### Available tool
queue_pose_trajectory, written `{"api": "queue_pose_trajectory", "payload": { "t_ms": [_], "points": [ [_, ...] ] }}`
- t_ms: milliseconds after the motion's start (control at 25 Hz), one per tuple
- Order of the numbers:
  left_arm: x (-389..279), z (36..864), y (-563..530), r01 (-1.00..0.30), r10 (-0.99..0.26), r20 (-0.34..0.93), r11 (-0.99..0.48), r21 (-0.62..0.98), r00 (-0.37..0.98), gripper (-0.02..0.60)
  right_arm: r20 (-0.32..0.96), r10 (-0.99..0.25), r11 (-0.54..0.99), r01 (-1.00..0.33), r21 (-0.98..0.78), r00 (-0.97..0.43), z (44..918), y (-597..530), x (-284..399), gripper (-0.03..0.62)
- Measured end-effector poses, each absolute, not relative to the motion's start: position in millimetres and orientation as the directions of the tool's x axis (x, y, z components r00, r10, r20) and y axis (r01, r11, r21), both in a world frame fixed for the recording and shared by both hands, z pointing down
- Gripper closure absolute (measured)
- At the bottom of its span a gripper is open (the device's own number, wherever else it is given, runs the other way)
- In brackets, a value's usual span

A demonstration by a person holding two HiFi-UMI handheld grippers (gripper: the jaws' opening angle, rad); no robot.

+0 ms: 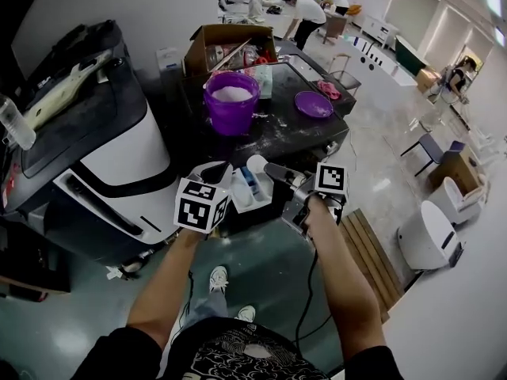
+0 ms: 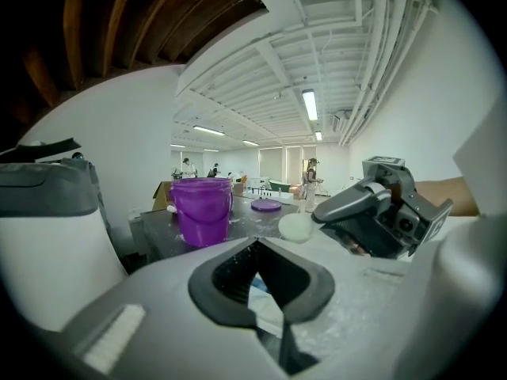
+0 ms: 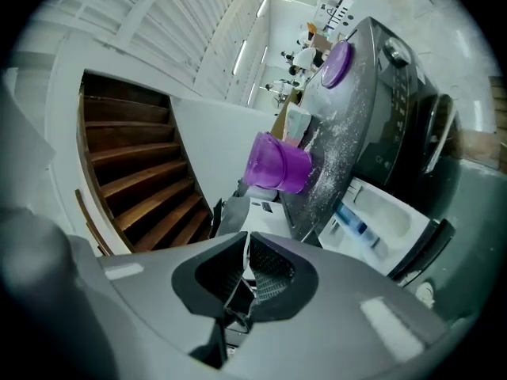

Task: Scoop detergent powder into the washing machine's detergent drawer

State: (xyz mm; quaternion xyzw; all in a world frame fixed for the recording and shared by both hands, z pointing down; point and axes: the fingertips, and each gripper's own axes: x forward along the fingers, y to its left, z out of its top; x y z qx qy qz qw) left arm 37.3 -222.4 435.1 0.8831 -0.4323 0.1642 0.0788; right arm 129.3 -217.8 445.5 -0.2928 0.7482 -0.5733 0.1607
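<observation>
The white detergent drawer (image 1: pixel 240 195) stands pulled out of the dark washing machine (image 1: pixel 279 135), with a blue part inside it; it also shows in the right gripper view (image 3: pixel 381 217). On the machine's top stands a purple bucket (image 1: pixel 231 101) (image 2: pixel 200 209) (image 3: pixel 277 163) with white powder in it. My right gripper (image 1: pixel 275 171) (image 3: pixel 244 249) is shut on the thin handle of a white scoop (image 1: pixel 256 165) (image 2: pixel 297 226), held over the drawer. My left gripper (image 1: pixel 215 172) (image 2: pixel 255 248) hovers at the drawer's left side, jaws shut with nothing seen between them.
A purple lid (image 1: pixel 314 104) lies on the powder-dusted machine top, right of the bucket. Behind the bucket is an open cardboard box (image 1: pixel 228 44). A white and black appliance (image 1: pixel 103 153) stands at the left. A wooden pallet (image 1: pixel 371 252) lies on the floor at the right.
</observation>
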Motion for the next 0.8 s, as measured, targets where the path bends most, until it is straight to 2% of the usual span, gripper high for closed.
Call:
{"api": "queue_pose_trajectory", "payload": {
  "t_ms": [280, 800],
  "points": [
    [23.8, 449.3, -212.5, -0.808, -0.747, 0.376, -0.589, 0.009, 0.548, 0.580, 0.114, -0.598, 0.185, -0.275, -0.944, -0.793, 460.3, -209.8, 116.2, 0.556],
    [24.5, 480.8, -205.8, -0.808, -0.722, 0.429, -0.589, 0.030, 0.543, 0.581, 0.228, -0.593, 0.154, -0.387, -0.909, -0.772, 511.4, -206.4, 124.2, 0.556]
  ]
}}
